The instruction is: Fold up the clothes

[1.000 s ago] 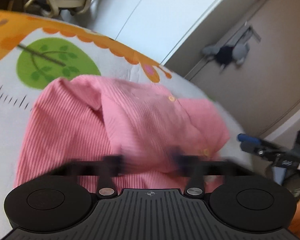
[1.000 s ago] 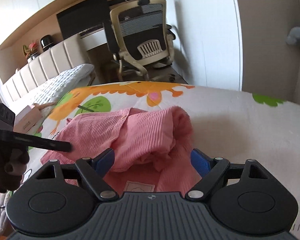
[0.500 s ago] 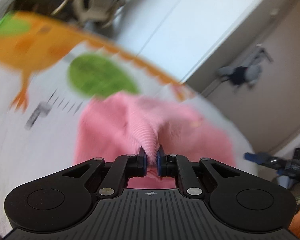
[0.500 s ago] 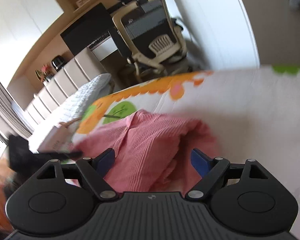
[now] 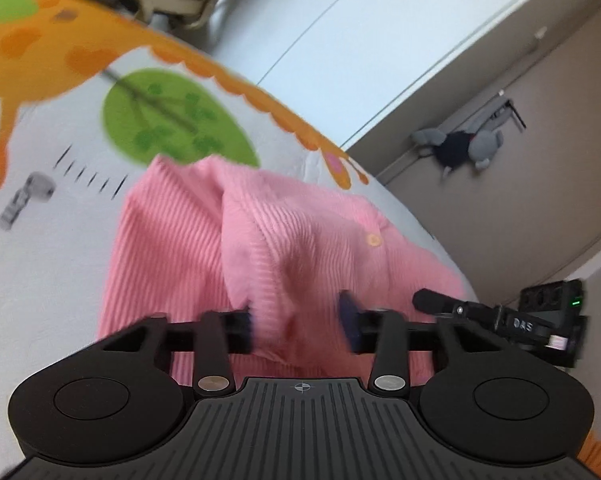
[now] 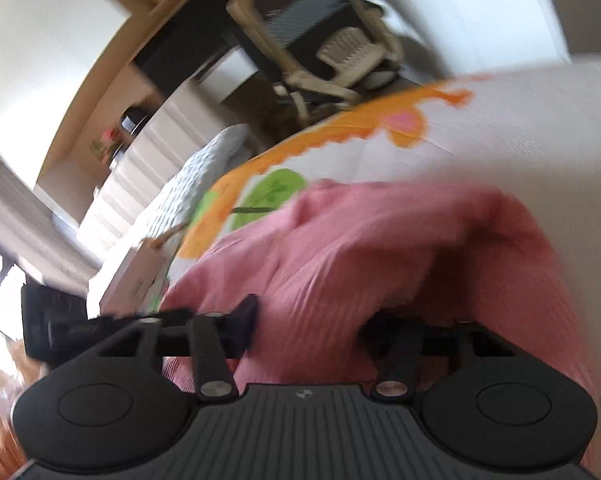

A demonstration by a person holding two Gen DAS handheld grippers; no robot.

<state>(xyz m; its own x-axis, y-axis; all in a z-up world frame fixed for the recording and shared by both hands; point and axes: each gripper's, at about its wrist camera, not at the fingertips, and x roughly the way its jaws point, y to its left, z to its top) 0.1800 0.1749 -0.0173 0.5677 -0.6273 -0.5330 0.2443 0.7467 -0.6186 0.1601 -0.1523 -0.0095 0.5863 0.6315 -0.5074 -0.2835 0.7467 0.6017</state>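
Lying bunched on the printed bedsheet [image 5: 40, 272], a pink ribbed garment [image 5: 204, 240] rises in a soft ridge down its middle, with a small pale button [image 5: 373, 239] showing on the fold toward the sheet's far edge. The left gripper [image 5: 298, 322] sits low over the near end of that ridge, its two fingers spread apart with the raised cloth standing between them; the blue pads are blurred, and whether either one touches the fabric cannot be told. The sheet carries an orange cartoon animal [image 5: 40, 56] along its far edge and a green tree shape [image 5: 172, 120] just beyond the garment's far corner. At the right edge of the left wrist view, the other black tool pokes in beside the garment's near right corner. From the right wrist view, the right gripper [image 6: 312, 326] also has its fingers wide apart, straddling the same garment [image 6: 360, 240], which humps up and partly covers the right-hand finger; this picture is strongly blurred, so contact cannot be judged. Past the sheet's far edge stand an office chair [image 6: 320, 36], a dark desk and a quilted white cover [image 6: 188, 184]. A grey soft toy [image 5: 460, 148] hangs on the door [image 5: 540, 160] seen from the left wrist.
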